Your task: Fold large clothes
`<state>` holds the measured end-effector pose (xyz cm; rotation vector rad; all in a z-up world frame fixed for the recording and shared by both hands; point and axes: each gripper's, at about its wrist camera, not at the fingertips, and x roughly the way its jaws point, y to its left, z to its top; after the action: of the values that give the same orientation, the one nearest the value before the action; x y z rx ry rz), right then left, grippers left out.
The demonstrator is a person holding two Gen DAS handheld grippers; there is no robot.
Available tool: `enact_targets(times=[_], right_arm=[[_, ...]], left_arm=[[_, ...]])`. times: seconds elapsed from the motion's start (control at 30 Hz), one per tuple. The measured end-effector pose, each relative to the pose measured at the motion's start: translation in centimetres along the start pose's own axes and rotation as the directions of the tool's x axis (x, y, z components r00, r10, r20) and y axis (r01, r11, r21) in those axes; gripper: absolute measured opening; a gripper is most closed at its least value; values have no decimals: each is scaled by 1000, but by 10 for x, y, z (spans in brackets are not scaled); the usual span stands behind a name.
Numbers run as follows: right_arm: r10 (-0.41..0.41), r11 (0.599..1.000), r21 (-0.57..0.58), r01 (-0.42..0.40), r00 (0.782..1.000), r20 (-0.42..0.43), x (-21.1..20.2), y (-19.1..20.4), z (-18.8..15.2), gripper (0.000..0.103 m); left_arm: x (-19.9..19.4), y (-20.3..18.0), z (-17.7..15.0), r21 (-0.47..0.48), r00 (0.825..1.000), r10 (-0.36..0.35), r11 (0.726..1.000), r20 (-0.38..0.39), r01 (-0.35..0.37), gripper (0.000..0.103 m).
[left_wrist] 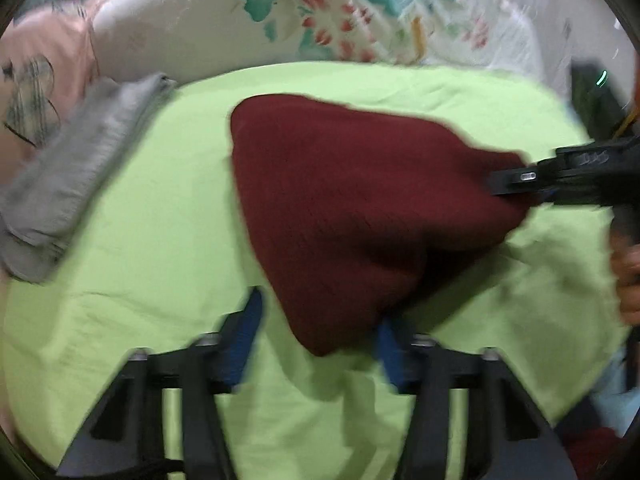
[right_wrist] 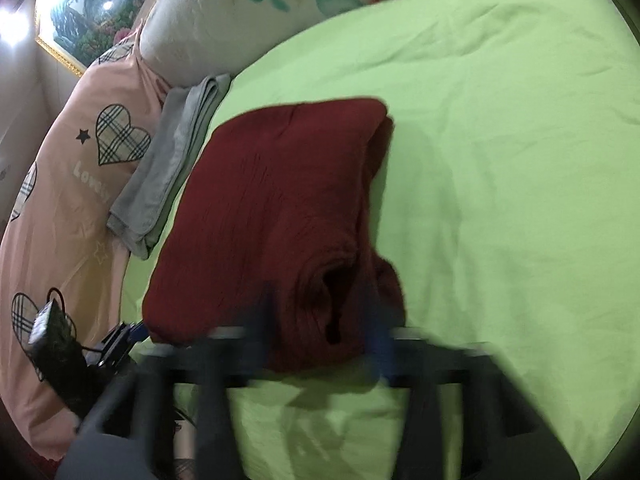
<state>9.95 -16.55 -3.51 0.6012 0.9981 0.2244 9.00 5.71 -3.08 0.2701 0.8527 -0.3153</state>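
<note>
A folded dark red knit garment (left_wrist: 344, 200) lies on the light green bedsheet (left_wrist: 160, 240); it also shows in the right wrist view (right_wrist: 272, 208). My left gripper (left_wrist: 320, 324) is open, its blue-padded fingers standing on either side of the garment's near corner. My right gripper (right_wrist: 320, 324) is open around the garment's rolled near edge; in the left wrist view it (left_wrist: 520, 184) reaches the garment's right corner from the right. Both views are motion-blurred.
A folded grey garment (right_wrist: 172, 160) lies left of the red one at the sheet's edge. A pink heart-print cover (right_wrist: 60, 200) is at the left. White floral pillows (left_wrist: 320, 12) lie behind. A framed picture (right_wrist: 88, 12) hangs at the upper left.
</note>
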Motion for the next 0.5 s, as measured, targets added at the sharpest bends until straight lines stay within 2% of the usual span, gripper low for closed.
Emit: enact_targets(times=[0.07, 0.13, 0.23, 0.33, 0.4, 0.5], right_arm=[[26, 1000, -14, -25, 999, 28, -7, 3, 3, 10], [14, 999, -43, -12, 999, 45, -14, 6, 3, 9], [-49, 996, -70, 49, 999, 0, -4, -1, 0, 9], [-40, 998, -43, 38, 998, -49, 9, -10, -6, 13], [-7, 1000, -6, 7, 1000, -27, 2, -15, -7, 20], [-2, 1000, -12, 2, 999, 32, -22, -14, -4, 22]], left_arm=[[-7, -1, 1, 6, 999, 19, 1000, 25, -19, 25], [-13, -3, 0, 27, 998, 36, 999, 44, -38, 23], [-1, -3, -6, 40, 1000, 18, 999, 5, -18, 22], [2, 1, -10, 37, 999, -40, 998, -32, 41, 25], [-9, 6, -9, 45, 995, -94, 994, -25, 95, 28], [-32, 21, -7, 49, 979, -204, 978, 6, 203, 28]])
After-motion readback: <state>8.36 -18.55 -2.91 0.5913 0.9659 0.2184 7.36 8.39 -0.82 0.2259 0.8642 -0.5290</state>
